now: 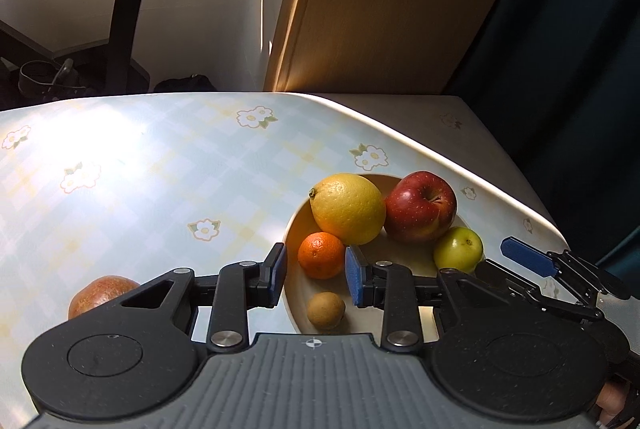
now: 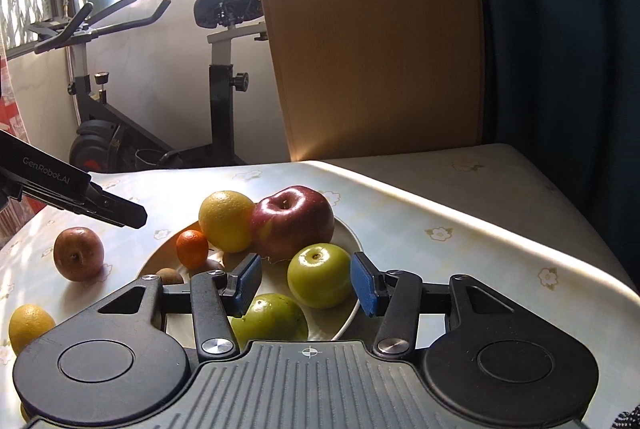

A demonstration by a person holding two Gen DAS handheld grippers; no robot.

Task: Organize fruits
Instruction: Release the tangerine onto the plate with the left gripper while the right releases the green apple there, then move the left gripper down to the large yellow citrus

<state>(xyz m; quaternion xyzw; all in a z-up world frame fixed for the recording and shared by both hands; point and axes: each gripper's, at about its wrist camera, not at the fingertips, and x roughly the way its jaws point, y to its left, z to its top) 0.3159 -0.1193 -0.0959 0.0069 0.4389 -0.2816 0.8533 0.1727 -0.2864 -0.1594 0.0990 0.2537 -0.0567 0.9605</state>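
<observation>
Fruits are mostly gathered on the pale plate (image 2: 352, 241), but judging by the right wrist view two lie loose on the flowered tablecloth (image 2: 420, 213): a small yellow citrus (image 2: 30, 325) at about 8 o'clock from the plate, and a russet brown fruit (image 2: 79, 253) at about 9 o'clock, apart from the rim.

On the plate, going left to right in that view, sit a little brown kiwi-like fruit (image 2: 170, 275), a mandarin (image 2: 193, 248), a big lemon (image 2: 226, 221) touching the red apple (image 2: 294, 225), then two green apples, one (image 2: 319, 275) at the centre and the other (image 2: 270, 319) nearer the camera at 6 o'clock.

The left gripper (image 1: 316, 269) hovers over the plate's near-left edge, jaws spread, framing the mandarin but holding nothing. The right gripper (image 2: 306, 283) is likewise spread wide and empty, its pads either side of the central green apple without visibly touching it.

The likely step is fetching a stray. The brown fruit lies at the left gripper's 9 o'clock, so I would swing that way, straddle it at its widest part, close gently because round fruit rolls, and set it into a gap rather than on the pile.
</observation>
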